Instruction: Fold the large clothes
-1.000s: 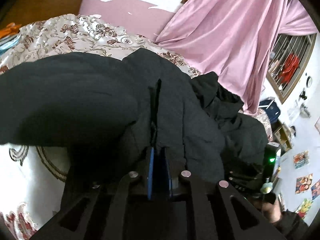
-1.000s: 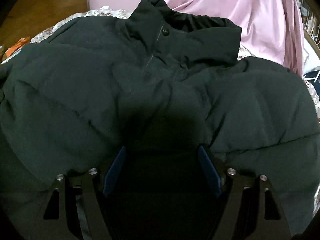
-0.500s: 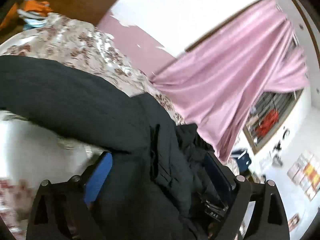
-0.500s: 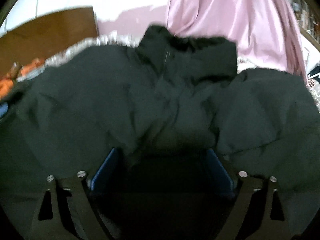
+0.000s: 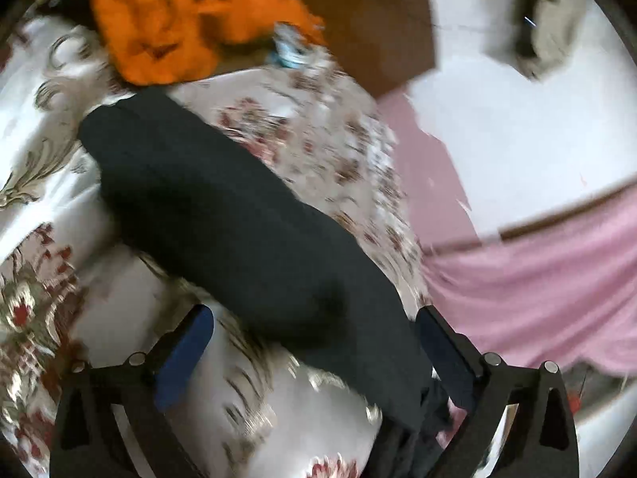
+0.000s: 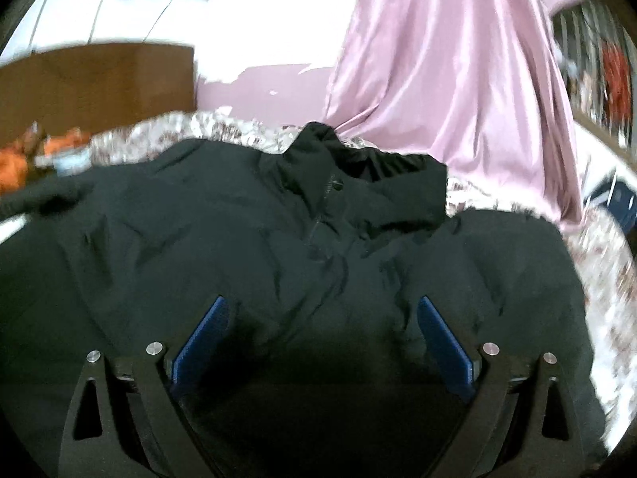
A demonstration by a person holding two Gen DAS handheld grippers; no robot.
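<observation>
A large black padded jacket [image 6: 247, 239] lies spread front-up on the floral bed cover, its collar [image 6: 330, 171] at the far end. My right gripper [image 6: 322, 306] hovers over the jacket's middle, jaws wide and still opening, pads off the cloth. In the left wrist view one black sleeve [image 5: 223, 207] runs slantwise from the upper left down to the lower right. My left gripper [image 5: 314, 318] stands over the sleeve's near part. Its jaws are still opening, with the sleeve passing between them and neither blue pad [image 5: 187, 346] pressing on it.
The floral bed cover [image 5: 318, 127] shows around the sleeve. A crumpled orange garment [image 5: 175, 20] lies at the bed's far left by a brown wooden headboard [image 6: 91, 83]. A pink curtain [image 6: 450, 79] hangs behind the collar, with a barred window to its right.
My left gripper let go of the black fabric, spread wide, rolled and swung left toward the sleeve and orange garment. My right gripper widened and rose a little, showing more jacket.
</observation>
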